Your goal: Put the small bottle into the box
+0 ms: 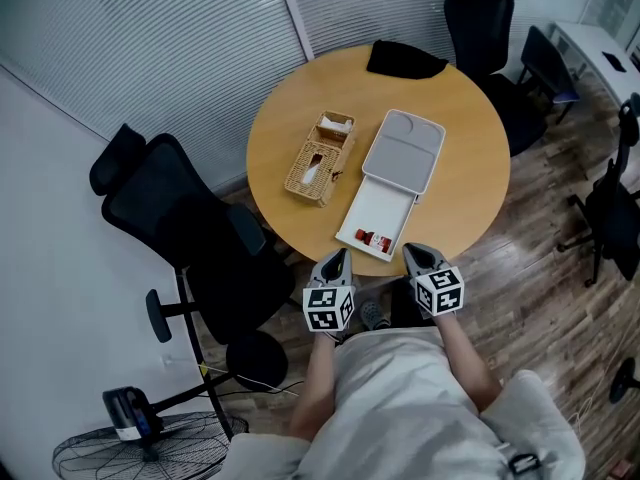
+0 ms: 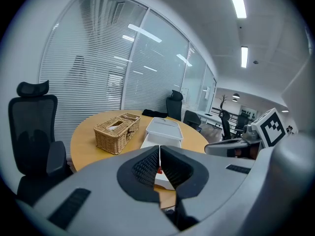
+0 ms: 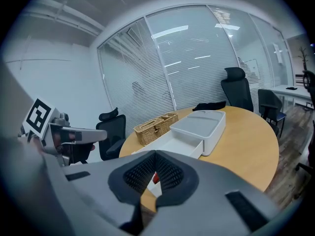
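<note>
The table (image 1: 470,168) is seen as smooth wood with a matt finish. The basket (image 1: 318,158) is woven from rough wicker. The box (image 1: 402,148) is made of smooth, matt, pale plastic. The cloth (image 1: 405,60) is seen soft and matt. The floor (image 1: 540,288) is laid with slightly glossy wood planks. The left gripper (image 2: 159,154) is cased in smooth grey plastic, and its pads (image 2: 146,168) are ribbed and matt

Table (image 1: 470,158): right side free, centre & left taken
Bare top along right edge & near-left edge. Basket (image 1: 319,158) left of centre, narrow gap to box (image 1: 402,151), whose open part reaches near edge. Cloth (image 1: 404,59) at far edge. Chair (image 1: 185,223) close to left edge.
</note>
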The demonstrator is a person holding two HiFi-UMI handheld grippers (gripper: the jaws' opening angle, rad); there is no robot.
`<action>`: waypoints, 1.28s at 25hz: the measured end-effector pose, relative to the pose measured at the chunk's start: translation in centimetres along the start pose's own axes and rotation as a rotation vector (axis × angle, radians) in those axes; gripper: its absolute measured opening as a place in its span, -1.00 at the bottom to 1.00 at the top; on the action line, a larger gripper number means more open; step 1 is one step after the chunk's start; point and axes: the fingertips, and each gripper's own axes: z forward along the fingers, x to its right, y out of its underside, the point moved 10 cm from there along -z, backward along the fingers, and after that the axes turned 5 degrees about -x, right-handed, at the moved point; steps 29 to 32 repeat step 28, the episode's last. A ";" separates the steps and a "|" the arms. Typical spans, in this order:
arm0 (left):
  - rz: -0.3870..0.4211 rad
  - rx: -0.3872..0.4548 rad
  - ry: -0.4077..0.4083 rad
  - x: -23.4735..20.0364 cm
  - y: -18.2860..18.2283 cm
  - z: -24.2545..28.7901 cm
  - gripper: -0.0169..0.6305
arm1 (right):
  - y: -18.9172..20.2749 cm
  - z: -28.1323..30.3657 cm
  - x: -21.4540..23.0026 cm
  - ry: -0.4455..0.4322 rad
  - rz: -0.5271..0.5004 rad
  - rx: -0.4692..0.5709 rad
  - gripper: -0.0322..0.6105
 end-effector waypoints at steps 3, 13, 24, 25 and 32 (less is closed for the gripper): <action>0.006 0.000 0.003 0.1 -0.1 0.0 -0.86 | 0.0 0.2 0.0 -0.006 -0.006 -0.004 -0.84; 0.003 0.002 -0.010 -0.2 -0.3 0.3 -0.86 | -0.2 0.6 0.2 -0.018 -0.021 -0.012 -0.84; -0.015 0.009 -0.016 -0.4 -0.4 -0.1 -0.86 | -0.5 1.0 -0.2 -0.040 -0.041 -0.019 -0.84; -0.016 0.009 -0.018 -0.4 -0.4 -0.1 -0.86 | -0.5 1.1 -0.2 -0.042 -0.042 -0.019 -0.84; -0.018 0.009 -0.022 -0.5 -0.3 -0.3 -0.86 | -0.4 1.0 -0.3 -0.043 -0.043 -0.021 -0.84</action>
